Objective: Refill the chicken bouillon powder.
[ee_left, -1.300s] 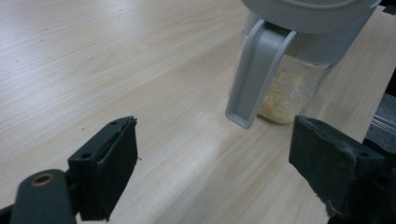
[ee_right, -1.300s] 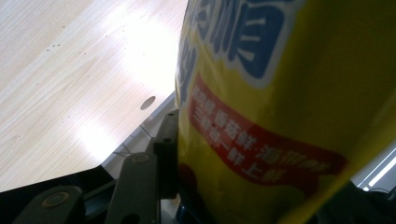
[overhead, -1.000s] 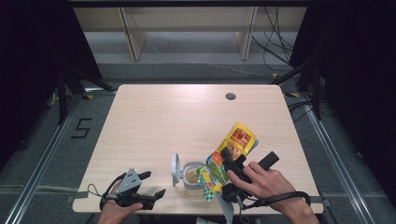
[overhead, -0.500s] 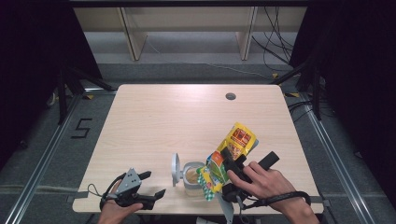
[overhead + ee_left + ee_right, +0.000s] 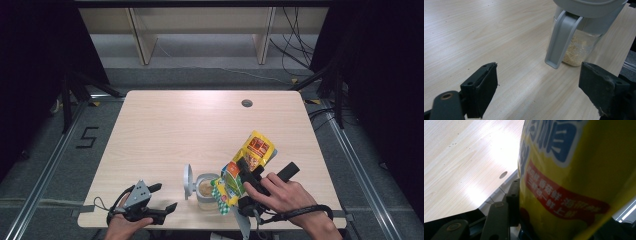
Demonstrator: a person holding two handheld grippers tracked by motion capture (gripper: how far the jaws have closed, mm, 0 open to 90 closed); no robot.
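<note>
Soft, light yellow snack bag (image 5: 248, 161) pinched tight in right gripper (image 5: 245, 187) over jar (image 5: 205, 191), best held mid-bag; left gripper (image 5: 156, 206) wide open, empty

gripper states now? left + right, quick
Left gripper: open, empty, jaws wide apart just short of the jar.
Right gripper: shut on the yellow pouch, tilted over the jar.

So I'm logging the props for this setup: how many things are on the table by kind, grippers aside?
Yellow snack bags: 1, clamped in the right gripper and tipped over the jar.
Clear jars with a grey flip lid: 1, lid open, some tan grains inside.
Total: 2.
The left gripper is open and holds nothing.
</note>
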